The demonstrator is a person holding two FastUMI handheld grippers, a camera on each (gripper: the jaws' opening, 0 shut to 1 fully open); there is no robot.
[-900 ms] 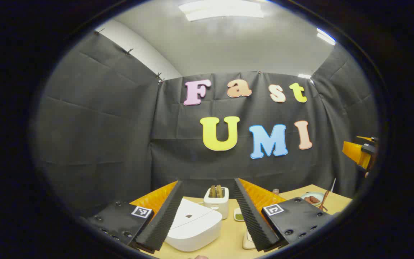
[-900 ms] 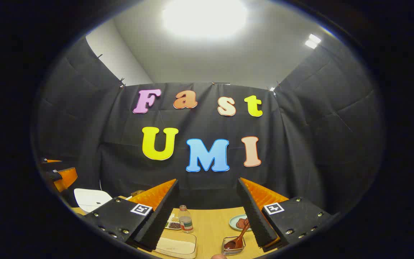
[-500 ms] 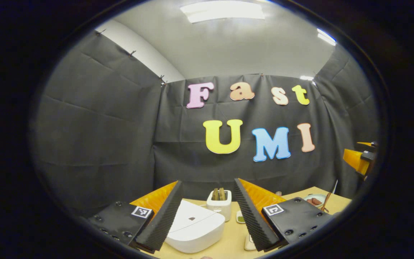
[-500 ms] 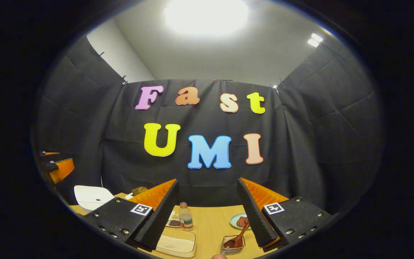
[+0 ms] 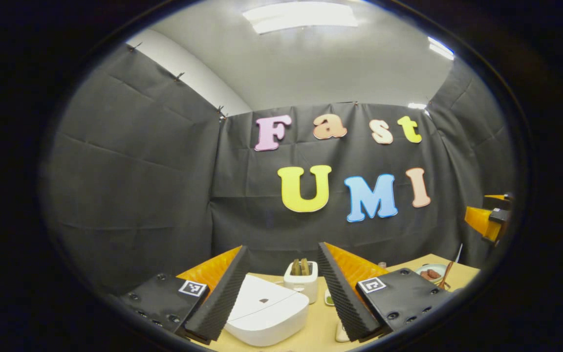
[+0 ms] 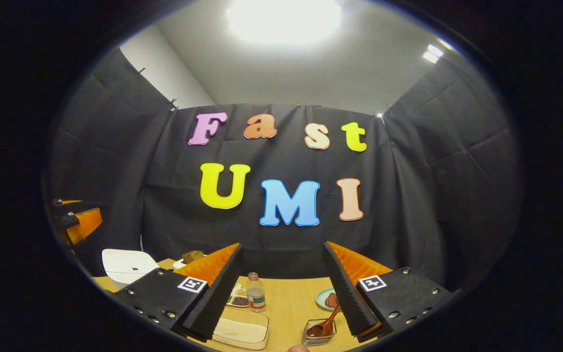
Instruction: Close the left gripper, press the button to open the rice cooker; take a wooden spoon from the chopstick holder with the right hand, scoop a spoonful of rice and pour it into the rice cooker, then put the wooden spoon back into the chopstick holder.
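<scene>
The white rice cooker (image 5: 267, 313) sits lid down on the wooden table, just below and between my left gripper's fingers. Behind it stands the white chopstick holder (image 5: 302, 279) with wooden handles sticking up. My left gripper (image 5: 282, 246) is open and holds nothing. My right gripper (image 6: 282, 244) is open too, above a clear box of rice (image 6: 240, 332). In the right gripper view the rice cooker (image 6: 127, 264) lies far left, with the chopstick holder's wooden handles (image 6: 192, 255) partly hidden behind my finger. Each gripper shows at the edge of the other's view: right gripper (image 5: 489, 220), left gripper (image 6: 78, 222).
A small bottle (image 6: 256, 293) and a divided seasoning tray (image 6: 238, 299) stand behind the rice box. A glass bowl with a brown spoon (image 6: 320, 330) and a green plate (image 6: 328, 299) lie to the right. Black cloth walls close in the table's far side.
Both views have shifted slightly, so the table items sit a little lower and farther off. Both grippers stay open and hold nothing.
</scene>
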